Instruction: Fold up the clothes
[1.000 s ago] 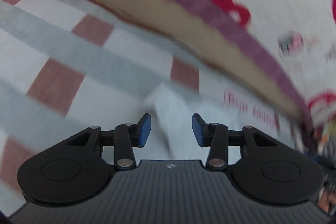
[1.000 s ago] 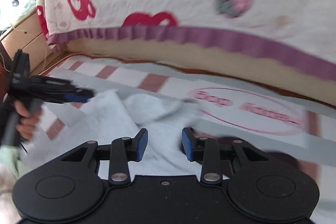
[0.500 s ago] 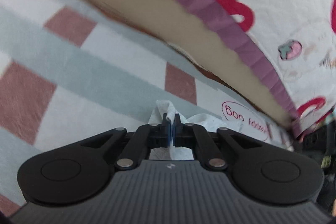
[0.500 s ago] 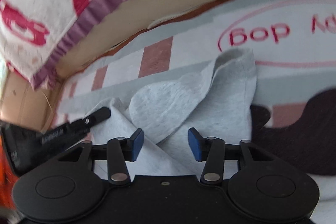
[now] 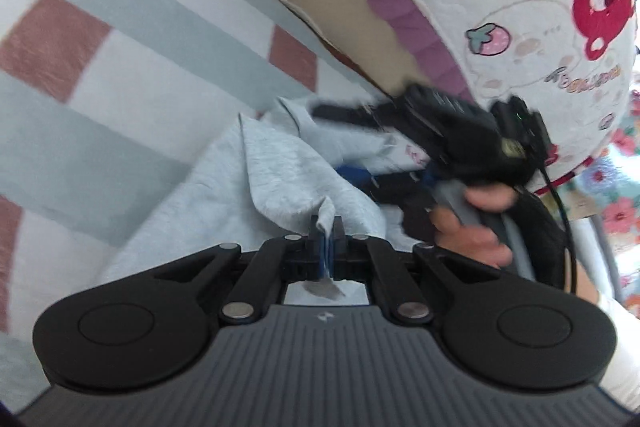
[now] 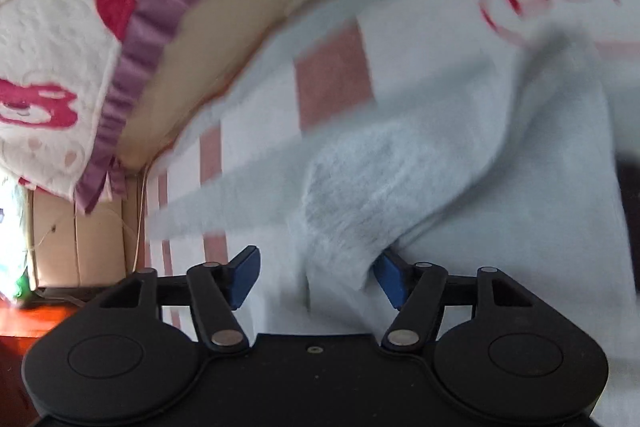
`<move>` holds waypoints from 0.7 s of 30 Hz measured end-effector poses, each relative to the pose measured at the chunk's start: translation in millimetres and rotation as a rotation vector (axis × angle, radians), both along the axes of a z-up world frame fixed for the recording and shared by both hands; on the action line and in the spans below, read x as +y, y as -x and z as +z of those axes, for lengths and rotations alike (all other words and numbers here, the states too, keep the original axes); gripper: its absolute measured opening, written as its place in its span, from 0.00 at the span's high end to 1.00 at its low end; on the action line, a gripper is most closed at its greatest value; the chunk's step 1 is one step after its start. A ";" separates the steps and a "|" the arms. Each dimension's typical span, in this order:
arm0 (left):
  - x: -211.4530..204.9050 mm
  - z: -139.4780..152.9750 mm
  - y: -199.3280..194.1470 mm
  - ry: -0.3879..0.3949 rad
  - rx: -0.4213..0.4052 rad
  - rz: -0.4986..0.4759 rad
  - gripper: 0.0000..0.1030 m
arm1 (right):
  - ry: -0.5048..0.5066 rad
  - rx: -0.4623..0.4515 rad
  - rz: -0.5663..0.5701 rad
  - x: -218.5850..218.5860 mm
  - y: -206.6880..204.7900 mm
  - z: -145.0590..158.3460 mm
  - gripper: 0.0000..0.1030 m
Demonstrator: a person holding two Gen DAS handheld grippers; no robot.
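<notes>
Grey garment (image 5: 276, 183) is pinched in the left tool (image 5: 326, 239); right tool (image 6: 316, 277) opening astride it; blanket (image 6: 420, 39) lettering blurred.

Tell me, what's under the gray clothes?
Under the gray clothes lies a checked blanket of white, gray-blue and pink squares, showing all around it. A dark cloth peeks out on one side. What is right beneath the middle is covered.
</notes>
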State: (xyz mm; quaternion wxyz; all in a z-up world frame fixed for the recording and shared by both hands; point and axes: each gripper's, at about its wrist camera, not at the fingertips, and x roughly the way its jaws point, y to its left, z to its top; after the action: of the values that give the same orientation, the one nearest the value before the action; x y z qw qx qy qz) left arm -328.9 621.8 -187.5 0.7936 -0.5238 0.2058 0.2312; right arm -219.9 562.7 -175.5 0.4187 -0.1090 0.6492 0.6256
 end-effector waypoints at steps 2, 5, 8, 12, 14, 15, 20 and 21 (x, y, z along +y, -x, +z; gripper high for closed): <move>-2.7 2.5 -2.7 -0.043 0.011 -0.011 0.99 | -0.086 -0.046 0.032 14.3 9.1 8.2 0.48; -5.0 1.9 -5.2 -0.074 0.019 -0.013 0.99 | -0.235 0.040 0.013 29.8 11.6 25.2 0.59; -4.5 -2.4 -5.6 -0.063 -0.001 -0.007 0.99 | -0.368 0.079 -0.043 32.1 5.0 48.1 0.58; -2.6 -7.8 -4.9 -0.051 -0.018 0.020 0.99 | -0.434 -0.166 0.003 8.0 -12.6 71.3 0.58; -0.8 -9.9 -4.7 -0.044 -0.030 0.035 0.99 | -0.426 -0.280 -0.015 -13.5 -33.8 69.7 0.56; 0.1 -11.0 -4.6 -0.040 -0.037 0.042 0.99 | -0.421 -0.338 -0.025 -24.2 -44.4 69.0 0.56; 6.0 -14.0 -8.8 -0.038 -0.030 0.057 0.99 | -0.318 -0.492 -0.067 -63.0 -96.5 44.0 0.52; 7.2 -14.6 -9.7 -0.038 -0.028 0.060 0.99 | -0.295 -0.479 -0.066 -66.0 -103.5 35.6 0.50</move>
State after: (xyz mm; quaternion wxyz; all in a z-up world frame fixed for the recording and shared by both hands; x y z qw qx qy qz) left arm -319.2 628.9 -202.1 0.7990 -0.5176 0.1746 0.2515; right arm -116.4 496.7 -139.9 0.5917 -0.1702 0.4368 0.6559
